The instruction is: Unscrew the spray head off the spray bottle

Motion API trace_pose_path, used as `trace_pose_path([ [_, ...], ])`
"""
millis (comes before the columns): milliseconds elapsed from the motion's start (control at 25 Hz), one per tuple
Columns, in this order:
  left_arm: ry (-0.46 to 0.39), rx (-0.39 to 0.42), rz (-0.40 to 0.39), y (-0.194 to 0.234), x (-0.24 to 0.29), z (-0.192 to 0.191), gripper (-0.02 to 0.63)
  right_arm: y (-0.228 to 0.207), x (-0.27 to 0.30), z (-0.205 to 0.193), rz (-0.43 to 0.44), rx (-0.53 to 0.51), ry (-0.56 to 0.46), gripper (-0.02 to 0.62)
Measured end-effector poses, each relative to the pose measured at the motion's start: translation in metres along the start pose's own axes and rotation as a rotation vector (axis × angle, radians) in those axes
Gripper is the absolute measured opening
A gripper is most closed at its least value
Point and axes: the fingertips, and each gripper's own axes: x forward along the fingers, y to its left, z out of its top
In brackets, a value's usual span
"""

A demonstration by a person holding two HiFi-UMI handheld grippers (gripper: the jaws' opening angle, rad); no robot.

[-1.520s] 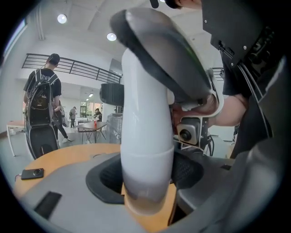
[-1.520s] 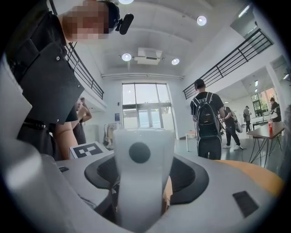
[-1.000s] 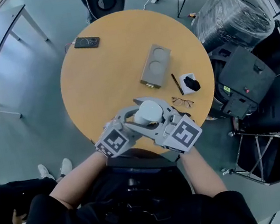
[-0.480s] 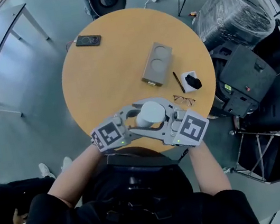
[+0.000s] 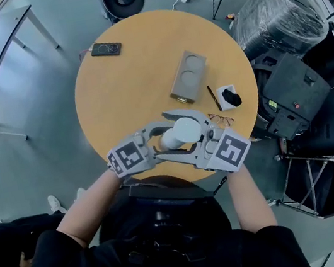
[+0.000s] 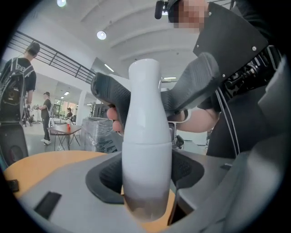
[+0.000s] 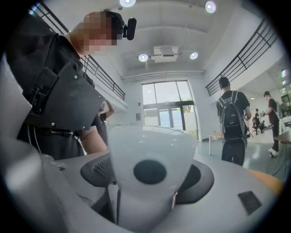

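Clamping tapered glossy white spray bottle (image 6: 144, 136): left claw (image 6: 147, 175) | right claw (image 7: 148, 175): opening, frosted-white spray head (image 7: 150, 150) between jaws

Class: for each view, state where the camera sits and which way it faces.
Head view: on the person's head, facing steeply down at the table; forearms show.
Left gripper view: on the left claw, facing the clamped spray bottle; torso behind.
Right gripper view: on the right claw, jaws opening around the spray head; torso left.
Shared: the spray bottle.
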Motion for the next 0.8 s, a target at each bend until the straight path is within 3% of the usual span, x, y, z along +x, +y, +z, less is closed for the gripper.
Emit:
trace_pose_path([
  [200, -0.090, -0.059, 0.051, 0.011, -0.006, 0.009, 0.302, -0.018, -0.011, 0.002, -0.104, 0.002, -0.026, 0.387],
  [280, -0.088, -0.071, 0.062, 0.014, -0.006, 0.005, 0.304, -0.022, -0.015, -0.001, -0.141, -0.009, -0.022, 0.284],
  [360, -0.074, -0.064, 0.066, 0.015, -0.005, 0.001, 0.302, -0.024, -0.017, -0.001, -0.147, -0.014, -0.034, 0.231],
  [520, -0.070, -0.052, 0.045, 0.009, -0.004, 0.001, 0.302, -0.019, -0.016, -0.001, -0.111, 0.019, -0.061, 0.214],
  [640, -0.094, -0.053, -0.043, -0.005, -0.002, 0.006, 0.302, -0.006, -0.014, 0.002, -0.043, 0.040, -0.070, 0.198],
  [800, -0.057, -0.015, -0.128, -0.018, 0.004, 0.003, 0.302, 0.011, -0.011, -0.004, 0.045, 0.041, -0.021, 0.198],
])
